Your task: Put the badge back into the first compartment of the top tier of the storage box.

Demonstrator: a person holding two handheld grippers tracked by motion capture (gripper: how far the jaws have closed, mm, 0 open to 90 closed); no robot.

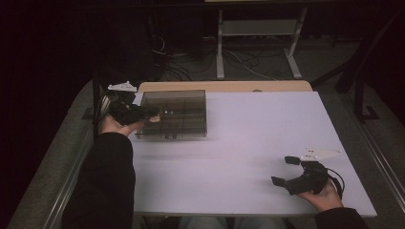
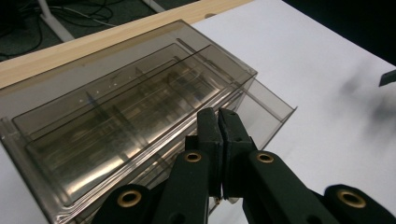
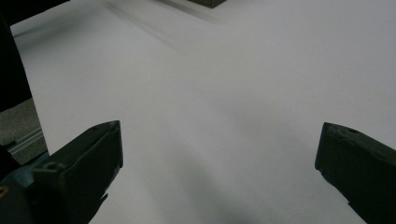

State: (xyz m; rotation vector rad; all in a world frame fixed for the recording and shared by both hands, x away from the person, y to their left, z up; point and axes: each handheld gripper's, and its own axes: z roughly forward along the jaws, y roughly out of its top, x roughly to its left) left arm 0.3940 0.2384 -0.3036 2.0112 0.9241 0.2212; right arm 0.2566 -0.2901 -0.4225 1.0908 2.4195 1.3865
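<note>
Left claw (image 2: 219, 135) at the plastic organizer box (image 1: 174, 113).
Its jaws were pressed together beside the box's front edge; the right claw (image 1: 285, 170), well apart from the box, stood wide apart over the tabletop (image 1: 248, 143).

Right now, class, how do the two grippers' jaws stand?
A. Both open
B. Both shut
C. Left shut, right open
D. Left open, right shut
C: the left gripper has its jaws pressed together beside the smoky plastic organiser box, while the right gripper holds its jaws wide apart over the bare white table.

Right tongs (image 3: 219, 168) gape wide over the bare white table (image 3: 224, 84).
</note>
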